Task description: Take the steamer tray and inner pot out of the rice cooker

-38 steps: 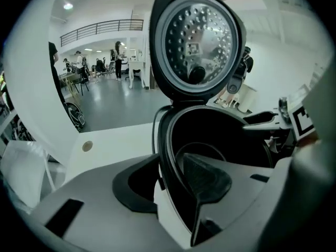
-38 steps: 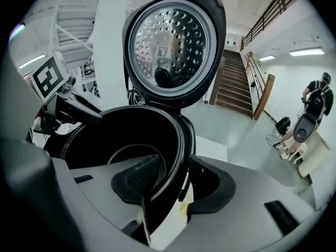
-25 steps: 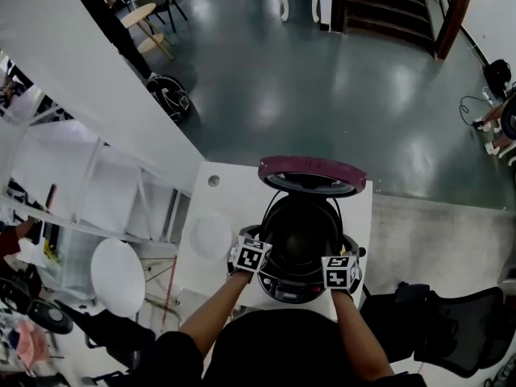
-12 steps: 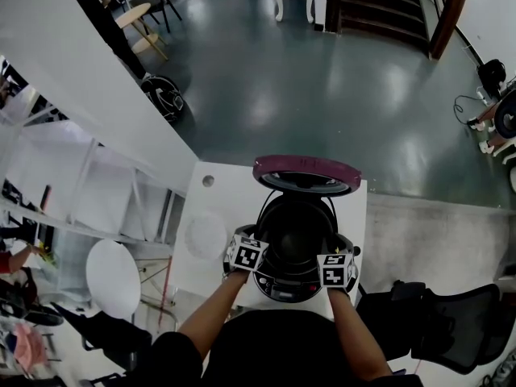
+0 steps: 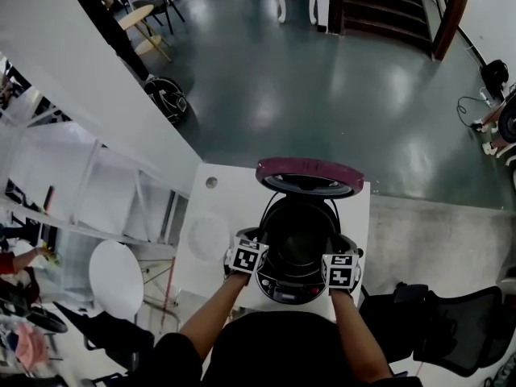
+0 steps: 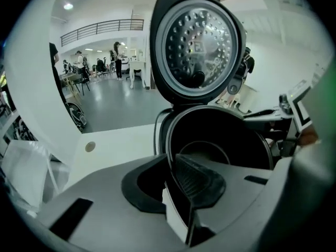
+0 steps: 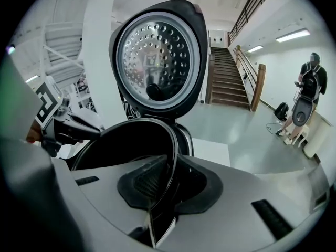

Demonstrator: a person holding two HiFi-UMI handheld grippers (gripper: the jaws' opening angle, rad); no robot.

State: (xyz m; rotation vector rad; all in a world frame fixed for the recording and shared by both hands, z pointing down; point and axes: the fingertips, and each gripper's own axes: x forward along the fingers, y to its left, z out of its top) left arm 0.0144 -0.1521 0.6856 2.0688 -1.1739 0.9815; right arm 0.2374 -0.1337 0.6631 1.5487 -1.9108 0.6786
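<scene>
Rice cooker [image 5: 297, 287] sits on the white table [image 5: 234, 196] in the head view, lid [image 5: 310, 172] raised. My left claw [image 5: 260, 250] and right claw [image 5: 329, 258] flank the black inner pot [image 5: 300, 230].

Left gripper view: my jaws, just closing, pinch its rim.

Right gripper view: same pinch there. The lid's label [image 7: 150, 58] is too small to read.

Upright lid [image 5: 310, 173] close behind the inner pot [image 5: 300, 230]; free tabletop [image 5: 234, 196] left, chair [image 5: 459, 329] right.

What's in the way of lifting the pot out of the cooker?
Nothing visible: lid is up, behind the pot. Left gripper and right gripper have just been closing on its rim.
</scene>
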